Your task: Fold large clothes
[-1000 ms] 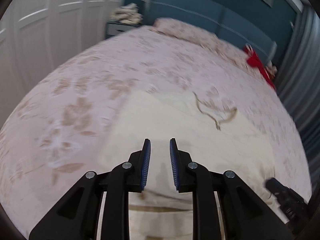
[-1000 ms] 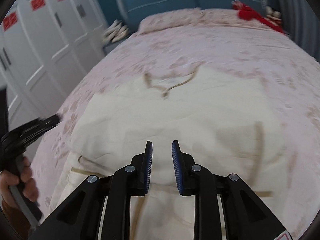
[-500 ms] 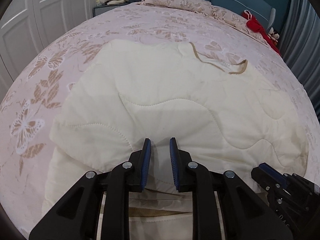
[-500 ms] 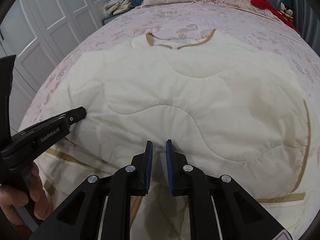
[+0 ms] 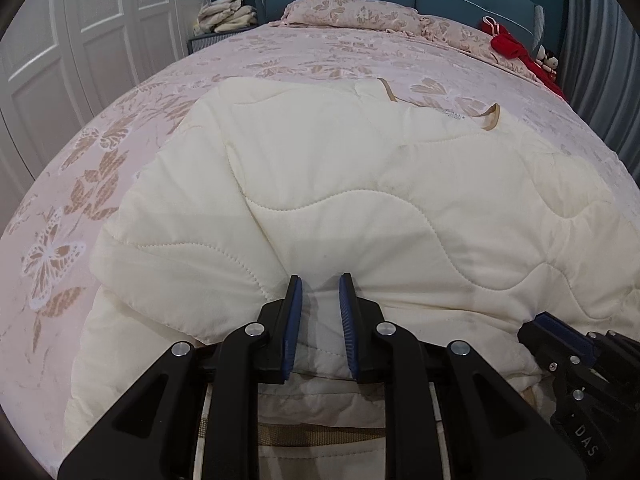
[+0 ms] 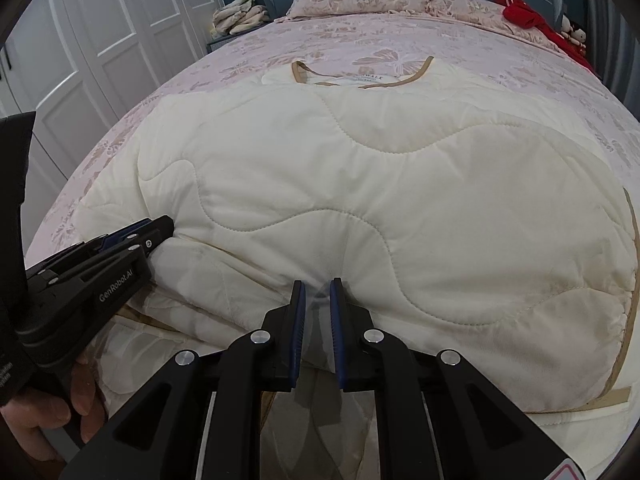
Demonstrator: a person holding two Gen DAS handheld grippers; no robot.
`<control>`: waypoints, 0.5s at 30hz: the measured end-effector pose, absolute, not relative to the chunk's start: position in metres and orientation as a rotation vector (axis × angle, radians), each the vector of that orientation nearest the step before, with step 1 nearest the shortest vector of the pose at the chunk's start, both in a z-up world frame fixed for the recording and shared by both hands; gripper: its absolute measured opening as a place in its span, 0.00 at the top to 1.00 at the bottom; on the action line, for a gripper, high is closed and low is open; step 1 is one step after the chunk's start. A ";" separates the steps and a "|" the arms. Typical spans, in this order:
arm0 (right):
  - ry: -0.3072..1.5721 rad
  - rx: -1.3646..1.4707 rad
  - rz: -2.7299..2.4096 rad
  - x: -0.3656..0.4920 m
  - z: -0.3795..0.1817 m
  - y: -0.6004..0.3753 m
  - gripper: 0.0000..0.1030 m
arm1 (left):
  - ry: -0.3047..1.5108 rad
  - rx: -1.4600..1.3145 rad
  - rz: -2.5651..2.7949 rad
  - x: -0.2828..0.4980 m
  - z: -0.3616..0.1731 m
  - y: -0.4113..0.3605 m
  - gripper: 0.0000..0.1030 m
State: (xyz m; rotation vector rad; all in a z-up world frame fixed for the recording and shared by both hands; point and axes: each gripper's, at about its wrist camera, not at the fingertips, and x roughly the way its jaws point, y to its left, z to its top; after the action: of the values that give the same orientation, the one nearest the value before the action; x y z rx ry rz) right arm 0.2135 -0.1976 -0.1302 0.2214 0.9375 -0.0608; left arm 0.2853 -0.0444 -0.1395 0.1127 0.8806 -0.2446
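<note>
A large cream quilted jacket [image 5: 360, 184] with tan trim lies on the bed, its lower part folded up over the body; it also shows in the right wrist view [image 6: 400, 184]. Its tan collar [image 6: 360, 76] points toward the pillows. My left gripper [image 5: 319, 284] is shut on the folded near edge of the jacket. My right gripper [image 6: 317, 288] is shut on the same folded edge, further right. Each gripper shows in the other's view: the right gripper [image 5: 560, 336] low at the right, the left gripper [image 6: 140, 236] at the left with a hand below it.
The bed has a pink butterfly-print cover [image 5: 100, 168] and pillows [image 5: 352, 10] by a teal headboard. A red garment [image 5: 516, 48] lies at the far right. White wardrobe doors [image 5: 80, 40] stand left, with folded clothes on a nightstand [image 5: 226, 16].
Both grippers have come down and forward to the folded edge of the jacket. The jaws have narrowed onto the fabric and the views have gone from blurred to steady.
</note>
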 end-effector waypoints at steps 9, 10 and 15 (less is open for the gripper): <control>0.910 0.241 -0.053 0.214 -0.136 -0.199 0.92 | 0.844 0.112 -0.239 0.281 -0.146 -0.045 0.82; 0.908 0.240 -0.053 0.214 -0.136 -0.199 0.92 | 0.843 0.113 -0.238 0.280 -0.146 -0.045 0.82; 0.920 0.263 -0.038 0.217 -0.132 -0.202 0.92 | 0.854 0.099 -0.252 0.281 -0.141 -0.043 0.83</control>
State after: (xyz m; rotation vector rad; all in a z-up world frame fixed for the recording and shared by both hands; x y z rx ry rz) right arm 0.2165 -0.2023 -0.1319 0.2629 0.9198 -0.0376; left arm 0.2810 -0.0428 -0.1407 0.0995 0.8544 -0.2523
